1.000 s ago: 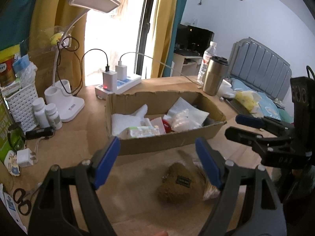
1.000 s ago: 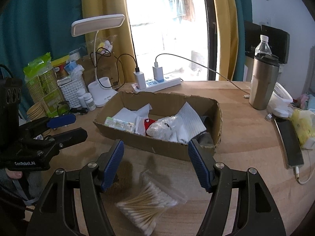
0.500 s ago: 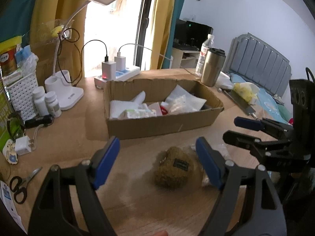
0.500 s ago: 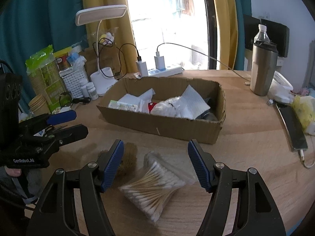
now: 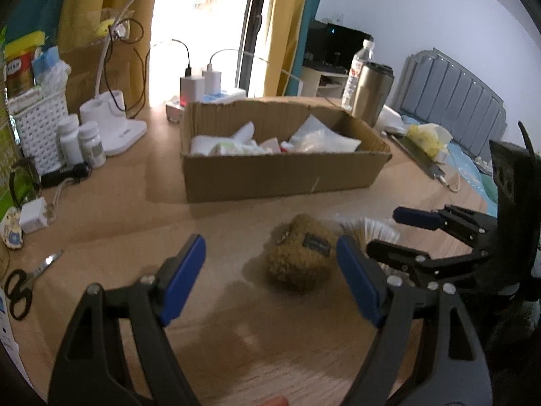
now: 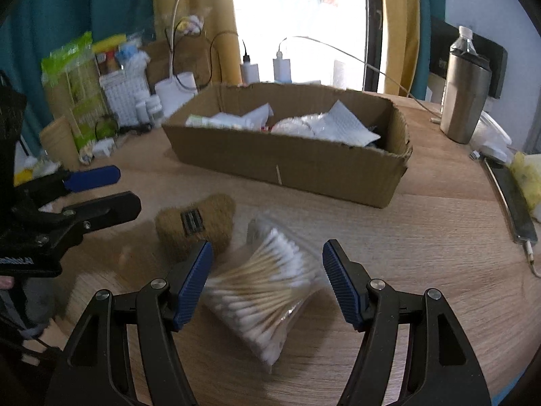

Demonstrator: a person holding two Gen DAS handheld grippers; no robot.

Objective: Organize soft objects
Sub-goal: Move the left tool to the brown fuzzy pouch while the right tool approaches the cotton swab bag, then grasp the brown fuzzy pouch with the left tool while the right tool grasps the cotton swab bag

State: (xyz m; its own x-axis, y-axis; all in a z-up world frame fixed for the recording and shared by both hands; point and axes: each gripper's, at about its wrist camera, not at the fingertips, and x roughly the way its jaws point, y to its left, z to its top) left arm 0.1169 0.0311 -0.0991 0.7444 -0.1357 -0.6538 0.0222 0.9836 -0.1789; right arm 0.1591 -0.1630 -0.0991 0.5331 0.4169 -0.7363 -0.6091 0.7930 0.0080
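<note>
Right wrist view: cardboard box (image 6: 290, 164) holds white packets, tissues | bagged cotton swabs (image 6: 267, 287) outside | right gripper (image 6: 267, 282), left gripper (image 5: 270, 279) wide.

L gripper (image 5: 270, 282) & R gripper (image 6: 267, 279): jaws wide, empty.

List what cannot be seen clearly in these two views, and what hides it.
- Swab bag, left view: mostly behind the left gripper's finger and the pouch.
- Box contents, both views: lower parts hidden by the front wall; blurred.
- Pouch label, right view: text too blurred to read.
- Lamp, left view: head cut off by the top edge.
</note>
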